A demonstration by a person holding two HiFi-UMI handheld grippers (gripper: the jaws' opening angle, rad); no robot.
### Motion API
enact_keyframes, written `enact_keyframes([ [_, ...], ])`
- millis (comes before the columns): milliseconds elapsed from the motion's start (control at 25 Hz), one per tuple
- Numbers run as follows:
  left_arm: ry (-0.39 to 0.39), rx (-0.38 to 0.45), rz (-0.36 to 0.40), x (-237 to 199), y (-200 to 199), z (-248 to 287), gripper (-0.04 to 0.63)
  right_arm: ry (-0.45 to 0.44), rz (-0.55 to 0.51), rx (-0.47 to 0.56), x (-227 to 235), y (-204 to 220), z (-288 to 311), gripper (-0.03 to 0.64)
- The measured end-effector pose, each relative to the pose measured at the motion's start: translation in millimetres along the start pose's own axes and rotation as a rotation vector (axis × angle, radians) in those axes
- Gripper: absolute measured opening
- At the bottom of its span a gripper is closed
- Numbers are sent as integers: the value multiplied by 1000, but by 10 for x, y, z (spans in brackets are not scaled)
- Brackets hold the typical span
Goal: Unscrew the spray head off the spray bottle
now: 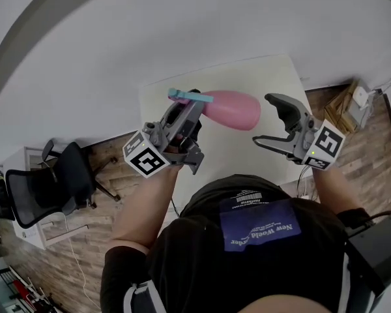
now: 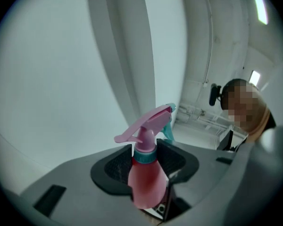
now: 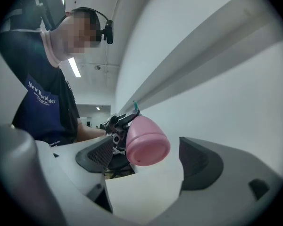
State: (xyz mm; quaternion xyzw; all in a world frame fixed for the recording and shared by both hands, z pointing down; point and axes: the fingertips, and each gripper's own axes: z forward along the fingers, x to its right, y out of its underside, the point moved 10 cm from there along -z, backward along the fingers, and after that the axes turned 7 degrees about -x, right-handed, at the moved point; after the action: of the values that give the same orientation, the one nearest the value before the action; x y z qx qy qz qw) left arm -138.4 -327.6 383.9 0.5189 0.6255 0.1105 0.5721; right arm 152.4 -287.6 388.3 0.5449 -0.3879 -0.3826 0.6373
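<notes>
Holds a pink, teardrop-shaped plastic spray bottle [image 1: 233, 109] in the air over the white table [image 1: 260, 70]. Lies roughly level in the head view, with the pink-and-teal trigger spray head [image 1: 190, 96] pointing left and the rounded base pointing right.

Grips it with the left gripper [image 1: 194, 113]. Seen from the left gripper view, has the fingers [image 2: 114, 166] partly closed and pressed on either side of the bottle's narrow upper part, at and just below the teal collar. Leaves the spray head itself clear, standing out past the fingertips with trigger lever and nozzle untouched. Has the spray head seated on the neck, not yet off.

Poses the right gripper [image 1: 263, 119] just beside the bottle's base with the fingers [image 3: 200, 161] spread wide, one above the other in the head view. Shows the base end-on in the right gripper view, at the mouth of the gap and nearer the left-hand finger, touching neither pad. Grasps nothing on that side.
</notes>
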Motion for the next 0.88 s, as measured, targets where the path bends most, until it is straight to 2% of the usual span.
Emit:
enact_keyframes([
  [240, 83, 116, -124, 249, -24, 72, 169, 15, -187, 41, -193, -323, 179, 422],
  [360, 106, 138, -163, 296, -41, 103, 169, 33, -288, 32, -278, -440, 281, 422],
  [480, 118, 162, -178, 330, -60, 103, 169, 48, -335, 31, -339, -505, 296, 420],
  [640, 121, 139, -128, 375, -87, 110, 169, 18, -286, 41, -316, -552, 257, 420],
  [800, 120, 60, -60, 412, -100, 112, 170, -86, -201, 75, -243, -650, 225, 420],
  [880, 115, 14, -16, 456, -99, 105, 170, -125, -145, 50, -181, -631, 203, 420],
])
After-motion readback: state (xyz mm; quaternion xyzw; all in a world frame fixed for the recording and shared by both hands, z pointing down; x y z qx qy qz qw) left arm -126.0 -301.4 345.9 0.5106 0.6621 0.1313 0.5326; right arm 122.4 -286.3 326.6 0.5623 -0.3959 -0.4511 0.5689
